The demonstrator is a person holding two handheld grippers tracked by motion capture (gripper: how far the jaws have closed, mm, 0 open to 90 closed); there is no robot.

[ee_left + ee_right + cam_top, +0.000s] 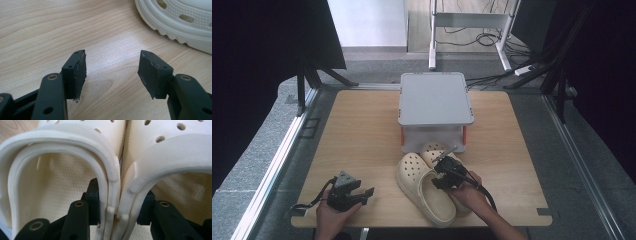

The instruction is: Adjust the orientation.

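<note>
Two cream clogs lie side by side before the grey stand, their inner walls pinched together by your right gripper. Your left gripper rests with its jaws apart on the table; next, I judge, lift the pair without letting either wall slip.

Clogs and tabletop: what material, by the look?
Clogs: likely moulded foam or soft rubber, cream, matte; one-piece body, punched holes, pebbled insole. Tabletop: pale wood or wood-look laminate, smooth, faint sheen; grain lines run across it.

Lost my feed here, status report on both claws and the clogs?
Left claw open, idle on table. Right claw clamps the two clogs' adjoining walls, one jaw inside each. Grey stand just beyond the toes.
</note>
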